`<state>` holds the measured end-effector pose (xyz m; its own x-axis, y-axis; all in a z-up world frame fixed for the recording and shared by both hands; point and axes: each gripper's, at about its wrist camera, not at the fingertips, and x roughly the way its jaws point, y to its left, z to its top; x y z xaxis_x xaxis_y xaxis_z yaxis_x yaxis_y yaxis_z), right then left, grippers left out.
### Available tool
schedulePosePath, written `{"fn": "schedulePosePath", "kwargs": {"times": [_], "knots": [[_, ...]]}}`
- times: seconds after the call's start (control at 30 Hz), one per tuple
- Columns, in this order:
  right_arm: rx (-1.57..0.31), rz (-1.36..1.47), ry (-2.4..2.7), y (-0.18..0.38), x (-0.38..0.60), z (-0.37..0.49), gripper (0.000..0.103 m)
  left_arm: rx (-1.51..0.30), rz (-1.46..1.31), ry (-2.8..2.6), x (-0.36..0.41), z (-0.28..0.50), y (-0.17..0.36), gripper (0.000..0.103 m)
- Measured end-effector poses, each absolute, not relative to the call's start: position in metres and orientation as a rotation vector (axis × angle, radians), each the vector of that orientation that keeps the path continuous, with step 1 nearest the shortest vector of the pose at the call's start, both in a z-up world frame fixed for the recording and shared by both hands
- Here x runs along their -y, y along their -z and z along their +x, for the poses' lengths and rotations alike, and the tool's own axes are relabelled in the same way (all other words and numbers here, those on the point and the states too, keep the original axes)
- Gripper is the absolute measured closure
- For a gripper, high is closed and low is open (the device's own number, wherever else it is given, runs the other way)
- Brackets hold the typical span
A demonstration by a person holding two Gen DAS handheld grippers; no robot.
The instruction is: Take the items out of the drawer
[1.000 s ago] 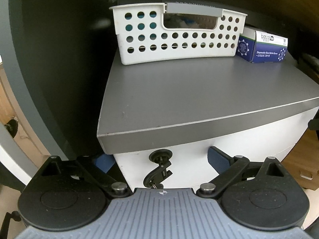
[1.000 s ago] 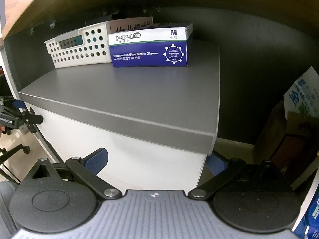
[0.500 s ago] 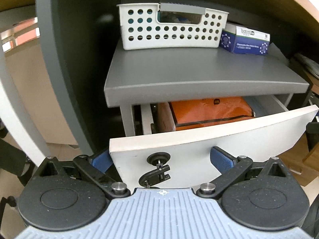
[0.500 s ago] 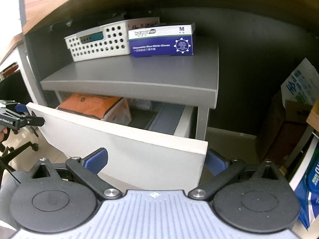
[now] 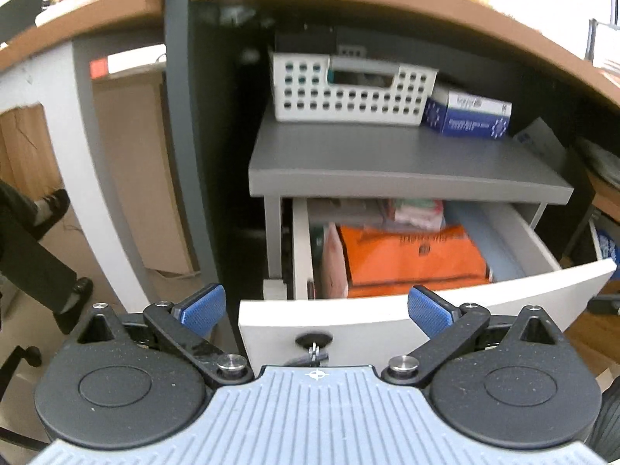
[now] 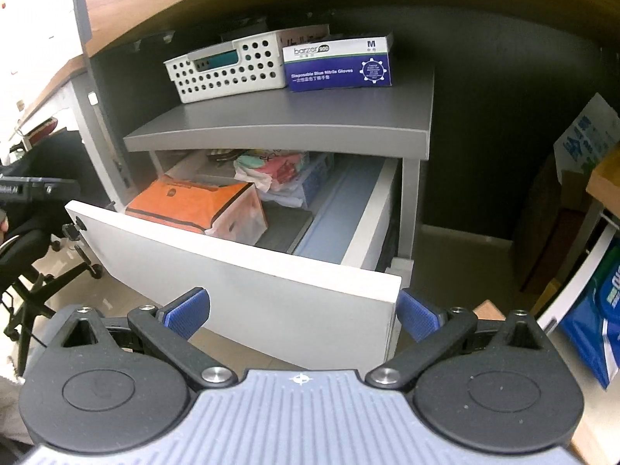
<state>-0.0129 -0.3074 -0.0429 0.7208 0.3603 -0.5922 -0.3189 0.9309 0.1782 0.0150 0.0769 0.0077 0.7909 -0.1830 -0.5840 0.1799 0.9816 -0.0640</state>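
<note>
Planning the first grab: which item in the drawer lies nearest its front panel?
The orange bag, lying against the drawer's front left; the pastel bundle sits further back.

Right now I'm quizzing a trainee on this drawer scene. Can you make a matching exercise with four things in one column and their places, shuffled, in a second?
Things:
1. orange bag
2. white perforated basket
3. glove box
4. key

Places:
A. on the grey cabinet top, at its right rear
B. in the lock on the drawer front
C. inside the open drawer, near its front
D. on the grey cabinet top, left of the blue box

Pairs: 1-C, 2-D, 3-A, 4-B
</note>
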Motion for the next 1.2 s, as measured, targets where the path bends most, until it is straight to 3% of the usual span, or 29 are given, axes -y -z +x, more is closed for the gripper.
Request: {"fn": "schedulePosePath", "kwargs": {"times": [0.27,0.57,1.2], "knots": [[-0.694,0.075,-0.403,0.041,0.310,-0.040,0.000,-0.667,0.044,0.236,-0.051,0.018,-0.016,0.019],[-0.729,0.075,-0.439,0.038,0.314,-0.056,0.000,-0.810,0.057,0.324,-0.021,0.020,0.008,0.048],[-0.695,0.017,-0.383,-0.004,0.320,-0.051,0.000,-0.905,-0.033,0.294,-0.023,0.017,0.026,0.049]]}}
